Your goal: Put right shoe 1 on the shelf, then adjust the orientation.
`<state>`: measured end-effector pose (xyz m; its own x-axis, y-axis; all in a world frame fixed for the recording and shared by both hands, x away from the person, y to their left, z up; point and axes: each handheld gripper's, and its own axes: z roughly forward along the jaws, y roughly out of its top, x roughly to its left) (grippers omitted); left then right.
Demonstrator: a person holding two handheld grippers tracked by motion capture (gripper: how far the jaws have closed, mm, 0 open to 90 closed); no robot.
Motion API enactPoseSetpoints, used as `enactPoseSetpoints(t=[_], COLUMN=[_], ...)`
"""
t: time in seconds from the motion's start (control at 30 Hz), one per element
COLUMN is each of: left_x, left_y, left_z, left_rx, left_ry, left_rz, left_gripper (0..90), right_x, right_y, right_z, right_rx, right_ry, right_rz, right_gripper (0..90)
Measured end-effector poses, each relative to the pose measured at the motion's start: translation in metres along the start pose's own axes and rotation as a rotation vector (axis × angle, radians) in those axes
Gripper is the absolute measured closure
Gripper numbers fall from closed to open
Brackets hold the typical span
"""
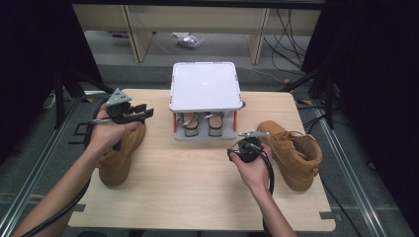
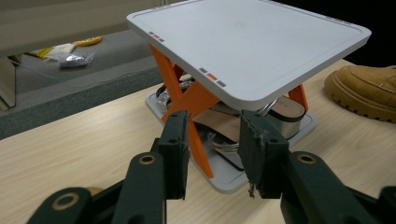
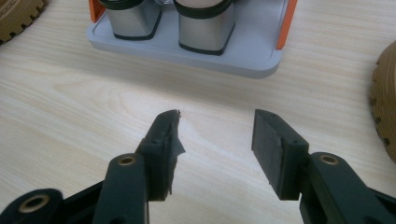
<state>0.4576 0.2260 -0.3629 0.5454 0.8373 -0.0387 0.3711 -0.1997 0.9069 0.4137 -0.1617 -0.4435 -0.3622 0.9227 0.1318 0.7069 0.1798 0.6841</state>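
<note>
We hold the left gripper (image 2: 212, 154) and right gripper (image 3: 215, 154) spread, empty; ahead, 2 block-heeled shoes (image 3: 169, 21) need square, level approach.

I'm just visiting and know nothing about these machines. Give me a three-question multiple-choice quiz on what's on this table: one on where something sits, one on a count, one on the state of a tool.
1. Where does the pair of shoes with silvery heels sit?
A. on top of the white platform
B. on the lower shelf, under the white platform
C. on the floor

2. How many tan boots stand on the table?
A. one
B. two
C. three

3. How is the right tool?
A. open, with nothing between its jaws
B. shut on a boot
C. shut on a shoe

Answers:
1 B: the heels show beneath the white platform, between its orange supports.
2 B: the left boot is by the left hand, the right boot by the right hand.
3 A: the right gripper view shows bare wood between the spread jaws.
</note>
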Motion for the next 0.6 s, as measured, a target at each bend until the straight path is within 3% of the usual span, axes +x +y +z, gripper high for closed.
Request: enactPoseSetpoints(t=[0.03,0.1,0.17,0.23,0.27,0.6], left_x=[0.001,0.004,0.006,0.009,0.010,0.021], left_y=[-0.001,-0.004,-0.006,-0.008,-0.010,-0.016], left_z=[-0.002,-0.007,-0.010,-0.014,-0.015,-0.031], left_rx=[0.001,0.005,0.005,0.008,0.007,0.013], left_ry=[0.004,0.013,0.017,0.022,0.028,0.063], left_rz=[-0.003,-0.011,-0.018,-0.028,-0.034,-0.053], left_gripper=[62.1,62.0,61.8,61.7,61.7,60.1], right_x=[0.003,-0.002,-0.001,-0.003,-0.006,-0.013], right_y=[-0.002,-0.004,-0.007,-0.009,-0.010,-0.021], right_z=[-0.003,-0.004,-0.006,-0.009,-0.009,-0.016], right_rx=[0.014,-0.017,-0.007,-0.003,-0.019,-0.020], right_ry=[-0.003,-0.002,0.009,-0.006,-0.003,-0.014], right_rz=[0.045,0.000,0.039,0.031,0.003,0.018], right_gripper=[52.0,51.9,51.7,51.8,51.8,51.3])
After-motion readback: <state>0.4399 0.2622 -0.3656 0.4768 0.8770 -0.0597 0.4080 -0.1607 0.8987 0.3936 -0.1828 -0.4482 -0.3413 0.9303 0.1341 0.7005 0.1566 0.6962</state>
